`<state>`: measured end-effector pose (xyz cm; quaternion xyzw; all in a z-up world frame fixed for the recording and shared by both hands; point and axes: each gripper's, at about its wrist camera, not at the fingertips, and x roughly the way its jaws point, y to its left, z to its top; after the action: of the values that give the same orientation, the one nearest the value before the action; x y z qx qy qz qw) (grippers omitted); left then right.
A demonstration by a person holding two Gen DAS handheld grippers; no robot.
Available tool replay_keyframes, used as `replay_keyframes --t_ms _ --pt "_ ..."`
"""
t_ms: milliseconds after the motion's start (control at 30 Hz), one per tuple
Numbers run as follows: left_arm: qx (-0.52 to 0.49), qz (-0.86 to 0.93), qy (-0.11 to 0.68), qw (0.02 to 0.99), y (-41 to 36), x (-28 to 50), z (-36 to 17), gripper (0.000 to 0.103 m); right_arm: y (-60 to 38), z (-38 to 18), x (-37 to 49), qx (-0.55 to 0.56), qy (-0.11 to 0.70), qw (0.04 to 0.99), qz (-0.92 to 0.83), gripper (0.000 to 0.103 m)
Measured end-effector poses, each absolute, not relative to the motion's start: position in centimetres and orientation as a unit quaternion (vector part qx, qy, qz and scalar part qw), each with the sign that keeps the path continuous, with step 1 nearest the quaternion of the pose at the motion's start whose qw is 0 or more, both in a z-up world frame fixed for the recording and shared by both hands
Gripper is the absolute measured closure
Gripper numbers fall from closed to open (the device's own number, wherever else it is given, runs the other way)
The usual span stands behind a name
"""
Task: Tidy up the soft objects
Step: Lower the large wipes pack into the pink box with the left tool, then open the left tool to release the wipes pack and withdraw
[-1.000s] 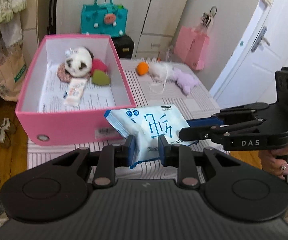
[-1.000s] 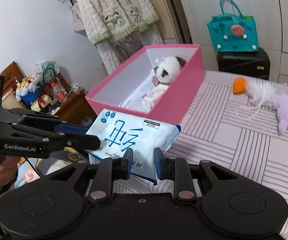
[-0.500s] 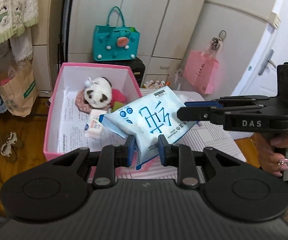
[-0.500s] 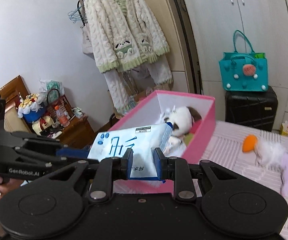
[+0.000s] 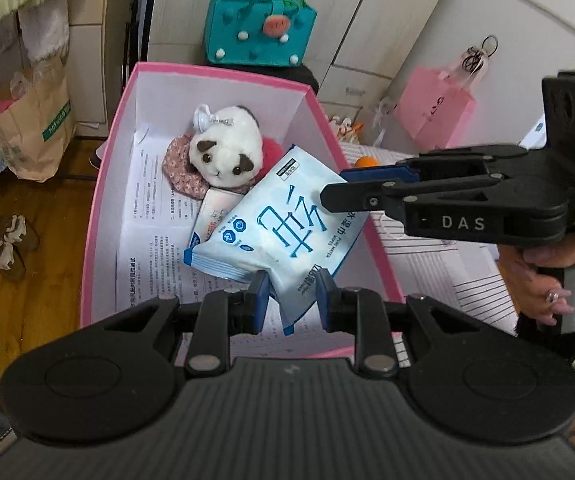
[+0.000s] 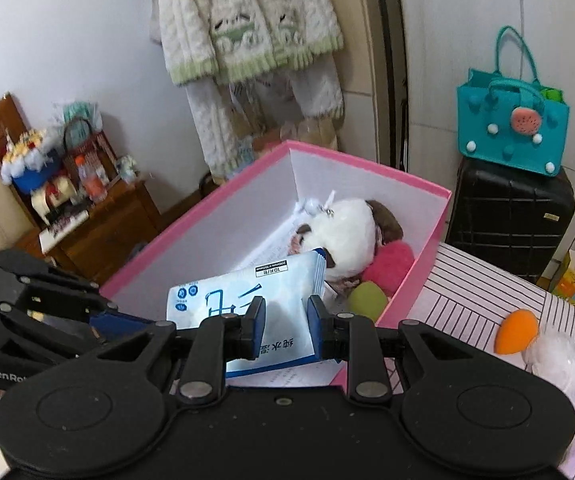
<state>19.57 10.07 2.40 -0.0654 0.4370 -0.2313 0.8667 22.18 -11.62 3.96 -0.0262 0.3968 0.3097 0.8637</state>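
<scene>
Both grippers hold a blue-and-white wet wipes pack (image 5: 283, 236) over the open pink box (image 5: 99, 216). My left gripper (image 5: 292, 300) is shut on the pack's near corner. My right gripper (image 6: 286, 330) is shut on its other edge, and it shows from the side in the left wrist view (image 5: 339, 190). The pack (image 6: 243, 300) hangs tilted inside the box's rim (image 6: 367, 162). In the box lie a white panda plush (image 5: 227, 152), a floral pouch (image 5: 179, 168), a small tissue packet (image 5: 215, 212), a pink puff (image 6: 391, 262) and a green puff (image 6: 367, 300).
An orange sponge (image 6: 513, 330) and a white and purple plush (image 6: 563, 360) lie on the striped bedspread (image 6: 467, 320) right of the box. A teal bag (image 6: 513, 126) sits on a black suitcase (image 6: 507, 216) behind. A pink bag (image 5: 435, 110) hangs at the right.
Both grippers carried the wipes pack from the front of the bed up and over the pink box; it now hangs above the box's inside.
</scene>
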Motion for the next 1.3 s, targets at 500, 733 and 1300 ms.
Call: replay_keyframes --t_ms 500,733,1300 --pt "-0.114 -0.292 0.539 0.781 8.4 22.5 -2.7 0.08 -8.6 1.9 25.5 -0.13 0.454 0.813 0.342 0.074" --pt "-0.127 -0.289 0.569 0.759 7.5 24.0 -4.6 0.08 -8.4 0.4 26.9 -0.129 0.467 0.805 0.342 0.076" --pt "-0.048 -0.239 0.514 0.823 8.1 21.7 0.3 0.055 -10.1 4.0 23.0 -0.127 0.437 0.831 0.32 0.077"
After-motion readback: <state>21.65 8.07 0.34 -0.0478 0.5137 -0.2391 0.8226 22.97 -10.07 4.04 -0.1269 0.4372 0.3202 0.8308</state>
